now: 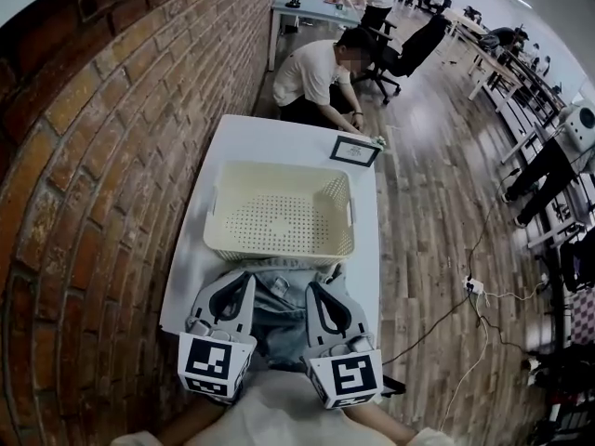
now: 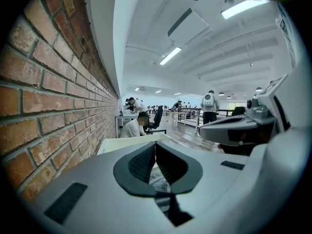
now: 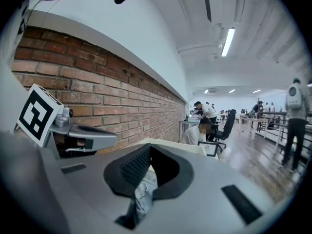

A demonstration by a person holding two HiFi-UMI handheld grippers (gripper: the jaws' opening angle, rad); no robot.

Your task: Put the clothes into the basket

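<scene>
head view has both tools side by side at the near edge of the white table (image 1: 270,137), the left gripper (image 1: 240,286) and the right gripper (image 1: 321,291) each pinched tight on a bunched grey-blue garment (image 1: 279,321) slung between them. the cream basket (image 1: 279,247) just beyond looks empty, so i'd say nothing is in yet; the garment needs carrying over the near rim and letting go.
</scene>
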